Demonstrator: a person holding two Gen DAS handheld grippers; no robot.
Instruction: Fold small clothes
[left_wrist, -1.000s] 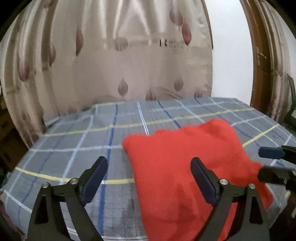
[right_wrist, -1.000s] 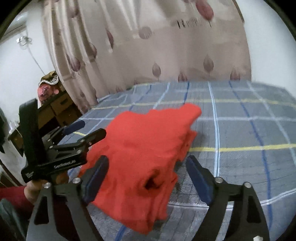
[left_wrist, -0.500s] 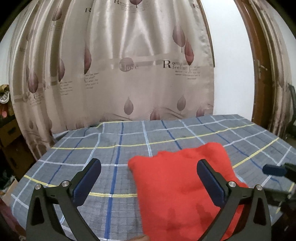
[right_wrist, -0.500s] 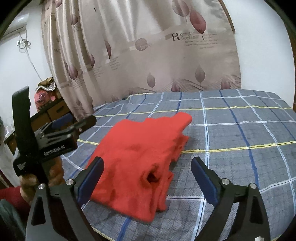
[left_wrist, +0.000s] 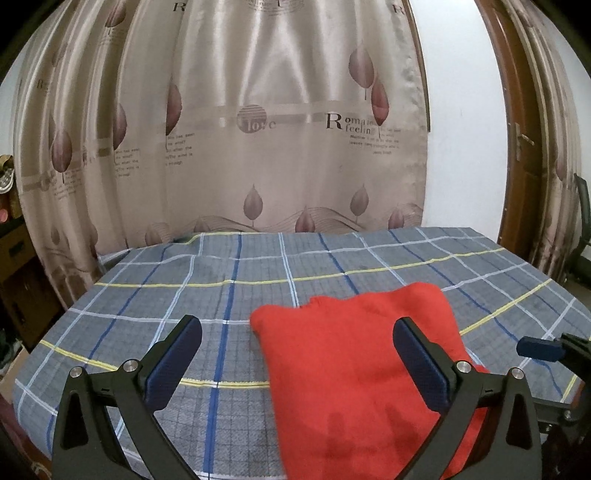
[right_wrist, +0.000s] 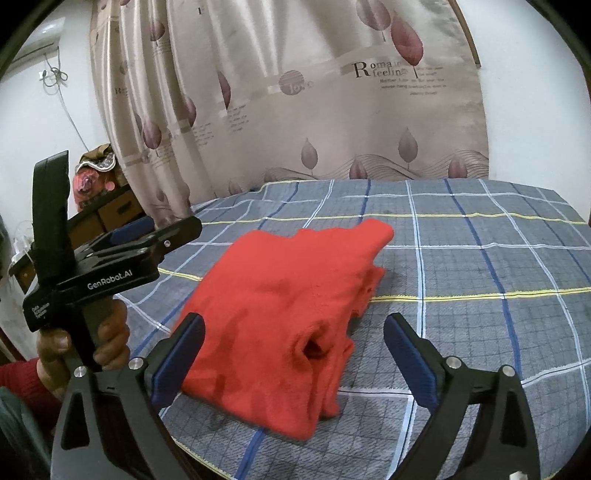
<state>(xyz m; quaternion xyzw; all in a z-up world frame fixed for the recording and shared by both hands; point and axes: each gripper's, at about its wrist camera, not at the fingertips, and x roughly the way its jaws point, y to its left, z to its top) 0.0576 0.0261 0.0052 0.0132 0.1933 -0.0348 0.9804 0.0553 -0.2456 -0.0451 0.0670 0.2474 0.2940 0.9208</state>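
With both the left gripper (left_wrist: 297, 349) and right gripper (right_wrist: 293, 347) gaping wide and empty, having just opened, leave the folded red garment (right_wrist: 288, 314) at frame centre undisturbed; withdraw straight back

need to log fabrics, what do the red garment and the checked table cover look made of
Red garment: looks like soft knit or fleece, matte, with fuzzy edges and thick folds. Checked cover: seems a thin woven cloth, flat and matte, with a fine printed or woven grid.
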